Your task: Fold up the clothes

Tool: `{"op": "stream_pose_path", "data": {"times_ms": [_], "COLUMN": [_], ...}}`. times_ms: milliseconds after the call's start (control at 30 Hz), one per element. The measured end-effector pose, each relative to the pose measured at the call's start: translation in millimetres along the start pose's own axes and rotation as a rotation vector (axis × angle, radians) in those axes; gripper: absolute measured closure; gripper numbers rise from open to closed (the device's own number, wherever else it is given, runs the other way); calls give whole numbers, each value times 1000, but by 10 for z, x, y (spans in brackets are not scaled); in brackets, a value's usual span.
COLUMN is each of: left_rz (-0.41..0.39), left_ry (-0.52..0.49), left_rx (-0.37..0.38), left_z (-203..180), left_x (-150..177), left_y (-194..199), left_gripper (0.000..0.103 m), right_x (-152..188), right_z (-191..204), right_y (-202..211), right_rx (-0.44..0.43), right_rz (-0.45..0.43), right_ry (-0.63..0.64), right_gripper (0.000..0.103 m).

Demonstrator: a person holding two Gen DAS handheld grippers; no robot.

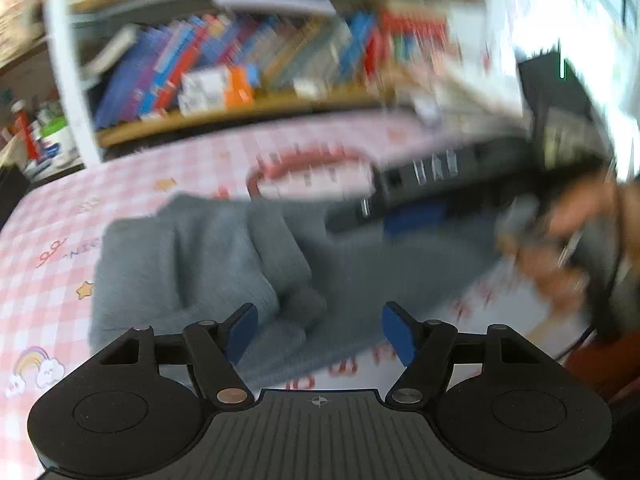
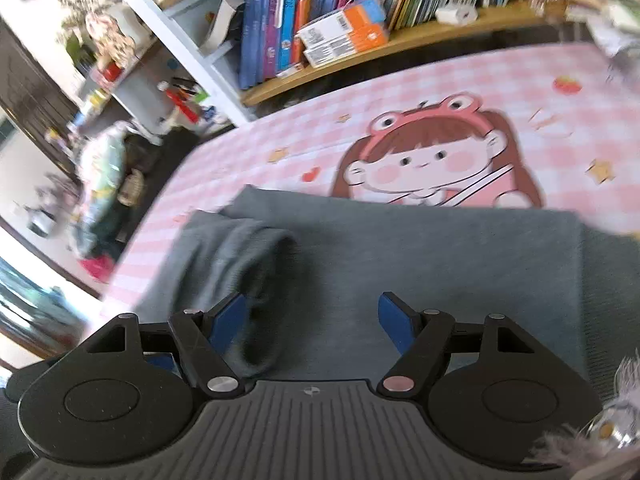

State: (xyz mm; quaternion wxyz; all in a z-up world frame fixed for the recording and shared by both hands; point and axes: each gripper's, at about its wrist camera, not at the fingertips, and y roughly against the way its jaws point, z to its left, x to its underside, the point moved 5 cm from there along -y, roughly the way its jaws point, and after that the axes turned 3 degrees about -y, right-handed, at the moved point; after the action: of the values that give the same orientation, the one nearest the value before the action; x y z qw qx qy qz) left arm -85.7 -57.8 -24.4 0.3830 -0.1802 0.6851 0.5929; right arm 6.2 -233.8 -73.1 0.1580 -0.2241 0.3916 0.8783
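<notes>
Right wrist view: grey garment (image 2: pixel 420 264) lies flat on checked cloth (image 2: pixel 304 132), sleeve (image 2: pixel 240 256) folded inward. Right gripper (image 2: pixel 312 320) and left gripper (image 1: pixel 318 332) gape, empty, seemingly poised above; blur hampers judgement.

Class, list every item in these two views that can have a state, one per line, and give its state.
left gripper: open, holding nothing, above the garment.
right gripper: open, holding nothing, above the garment.
grey garment: lying on the tablecloth, partly folded, one sleeve laid over the body.
checked tablecloth: spread flat under the garment.
books: standing on the shelf, leaning.
</notes>
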Motion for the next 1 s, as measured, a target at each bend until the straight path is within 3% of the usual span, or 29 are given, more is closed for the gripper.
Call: {"op": "stream_pose_path", "data": {"times_ms": [100,167,200,233,333,467,500,567,600,733,800,900,1000], "left_rz": [-96,-149,-132,-113,-62,7,27,59,72,74,97,112,72], "left_ry": [155,252,276,300,376,458,478,480,468,426,412,422,426], "left_rx": [-20,-37,-58,-78,-94,-67,-58,-42,-38,-11,-11,-7,-18], "left_z": [325,542,639,735,919,1027,1039,1015,997,927,908,920,952], "left_x": [-80,-121,-105,-80,80,304,370,443,460,411,439,475,413], "left_y": [239,380,373,362,323,174,126,61,34,-25,-82,-113,-44], "left_gripper": [35,54,76,88,97,103,103,103,103,103,103,103,102], "right_x": [-6,-12,-13,-13,8,87,113,130,106,-38,-21,128,134], "right_z": [47,81,100,120,185,172,159,186,253,510,410,151,74], "right_y": [-51,-98,-132,-169,-305,-527,-573,-601,-549,-222,-295,-539,-484], "right_rx": [-79,-130,-157,-181,-207,-155,-159,-172,-186,-273,-197,-73,-106], "right_rz": [36,65,81,96,139,213,228,233,208,45,74,199,180], "right_ry": [-75,-133,-167,-197,-247,-284,-300,-296,-261,-110,-134,-216,-263], "right_gripper": [31,31,31,32,37,57,68,86,88,89,89,84,75]}}
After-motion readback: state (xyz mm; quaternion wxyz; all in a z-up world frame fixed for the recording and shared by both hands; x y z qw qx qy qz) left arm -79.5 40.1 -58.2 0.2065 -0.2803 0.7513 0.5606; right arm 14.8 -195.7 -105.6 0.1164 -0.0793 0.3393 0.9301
